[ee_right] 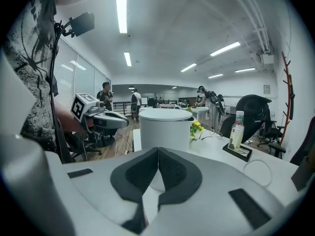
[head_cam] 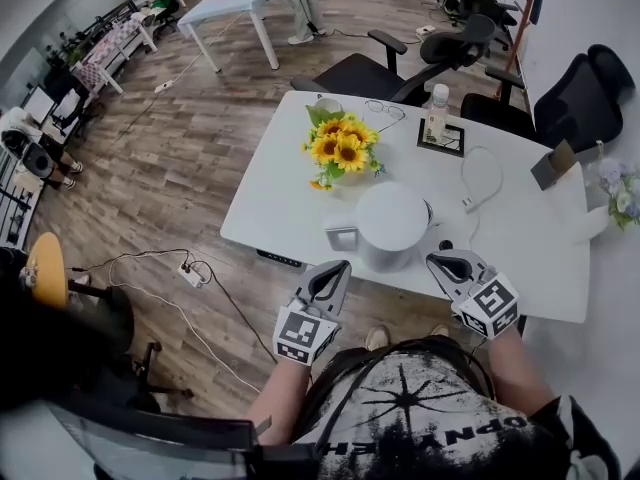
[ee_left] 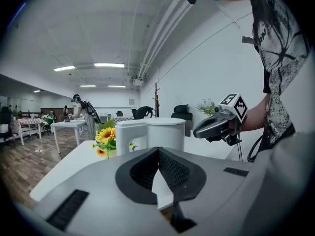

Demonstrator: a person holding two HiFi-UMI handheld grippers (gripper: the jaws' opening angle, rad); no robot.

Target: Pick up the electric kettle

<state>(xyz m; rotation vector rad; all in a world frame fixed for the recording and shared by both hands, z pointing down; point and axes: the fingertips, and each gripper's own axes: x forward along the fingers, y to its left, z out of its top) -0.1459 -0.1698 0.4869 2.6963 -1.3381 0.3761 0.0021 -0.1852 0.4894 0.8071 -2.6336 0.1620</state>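
The white electric kettle (head_cam: 392, 224) stands near the front edge of the white table (head_cam: 280, 198), its handle (head_cam: 342, 236) pointing left. My left gripper (head_cam: 334, 268) hovers just in front of the handle, off the table's edge, shut with nothing between its pads. My right gripper (head_cam: 446, 261) is at the kettle's front right, also shut and empty. In the left gripper view the kettle (ee_left: 165, 132) rises straight ahead beyond the closed jaws, with the right gripper (ee_left: 212, 127) to its right. The right gripper view shows the kettle (ee_right: 165, 127) ahead and the left gripper (ee_right: 106, 118) to the left.
A vase of sunflowers (head_cam: 343, 146) stands just behind the kettle. Farther back are a bottle (head_cam: 436, 111) on a black tray, glasses (head_cam: 385, 110) and a looped white cable (head_cam: 480, 173). Black office chairs (head_cam: 400, 63) line the far side. A power strip (head_cam: 190, 273) lies on the floor.
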